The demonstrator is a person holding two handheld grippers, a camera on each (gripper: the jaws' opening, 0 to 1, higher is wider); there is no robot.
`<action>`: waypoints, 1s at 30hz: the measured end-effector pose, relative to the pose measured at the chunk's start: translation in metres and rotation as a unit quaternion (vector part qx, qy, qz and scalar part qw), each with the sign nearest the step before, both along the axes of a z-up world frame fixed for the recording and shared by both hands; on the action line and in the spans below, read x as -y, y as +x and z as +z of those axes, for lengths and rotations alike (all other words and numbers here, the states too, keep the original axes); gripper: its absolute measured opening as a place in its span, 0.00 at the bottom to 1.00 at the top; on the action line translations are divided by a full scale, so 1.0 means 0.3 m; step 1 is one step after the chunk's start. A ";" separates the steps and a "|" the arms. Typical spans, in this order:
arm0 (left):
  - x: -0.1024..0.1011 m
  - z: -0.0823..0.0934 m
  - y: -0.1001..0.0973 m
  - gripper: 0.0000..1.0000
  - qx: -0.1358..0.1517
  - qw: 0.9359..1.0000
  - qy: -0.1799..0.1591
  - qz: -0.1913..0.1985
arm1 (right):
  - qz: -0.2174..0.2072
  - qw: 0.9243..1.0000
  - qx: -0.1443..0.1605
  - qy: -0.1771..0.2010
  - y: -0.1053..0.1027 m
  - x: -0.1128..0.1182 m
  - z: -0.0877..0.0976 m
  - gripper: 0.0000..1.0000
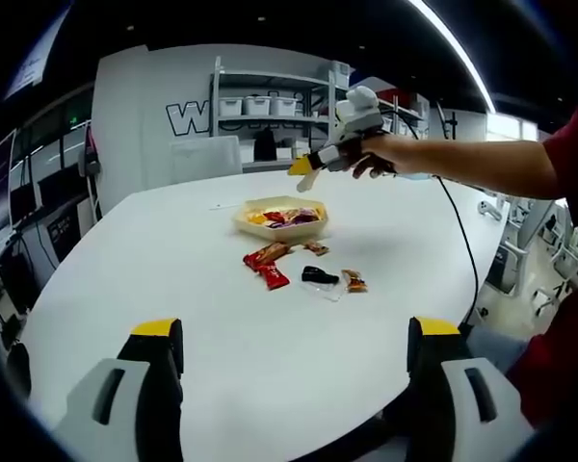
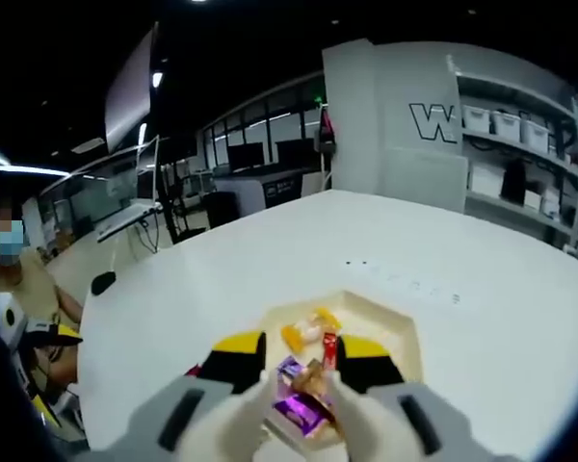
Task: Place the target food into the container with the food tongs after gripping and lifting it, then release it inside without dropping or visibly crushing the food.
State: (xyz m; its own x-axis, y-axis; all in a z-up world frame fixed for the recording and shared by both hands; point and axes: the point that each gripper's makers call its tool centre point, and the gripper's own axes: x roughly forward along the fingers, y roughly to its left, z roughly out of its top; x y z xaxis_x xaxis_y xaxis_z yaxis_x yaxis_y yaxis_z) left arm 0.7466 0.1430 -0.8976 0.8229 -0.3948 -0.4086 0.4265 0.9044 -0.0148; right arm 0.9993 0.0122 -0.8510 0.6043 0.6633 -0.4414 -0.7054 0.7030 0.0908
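Your right hand-held gripper (image 2: 303,385) is clamped on white tongs (image 2: 270,414), hovering over the tray (image 2: 405,337) of wrapped snacks (image 2: 303,337). Your left hand-held gripper (image 1: 294,361) has its jaws wide apart above the worktop (image 1: 173,269), near the loose snacks (image 1: 270,260).

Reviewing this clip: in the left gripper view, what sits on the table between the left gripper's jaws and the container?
In the left gripper view, bare white table comes first, then a few loose wrapped snacks lying just short of the container.
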 end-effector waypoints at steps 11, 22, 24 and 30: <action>0.001 0.008 -0.011 0.94 0.004 1.000 -0.003 0.001 | 0.010 1.000 -0.009 0.005 -0.023 -0.012 -0.029 0.23; 0.002 0.004 -0.025 0.93 0.002 1.000 0.003 0.000 | 0.022 0.999 -0.031 0.003 -0.089 -0.028 -0.108 0.23; 0.002 0.004 -0.026 0.93 0.002 1.000 0.005 -0.001 | 0.030 0.999 -0.035 -0.001 -0.101 -0.035 -0.118 0.23; 0.001 -0.004 -0.036 0.92 -0.001 1.000 0.008 -0.002 | 0.035 0.998 -0.044 -0.001 -0.123 -0.035 -0.139 0.23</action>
State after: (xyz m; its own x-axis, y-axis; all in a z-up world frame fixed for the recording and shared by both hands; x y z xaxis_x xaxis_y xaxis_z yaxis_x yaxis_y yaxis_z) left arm 0.7357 0.1426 -0.8989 0.8210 -0.3912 -0.4159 0.4294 0.9031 -0.0019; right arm 0.9623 0.0227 -0.8927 0.5161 0.7015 -0.4914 -0.7419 0.6528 0.1528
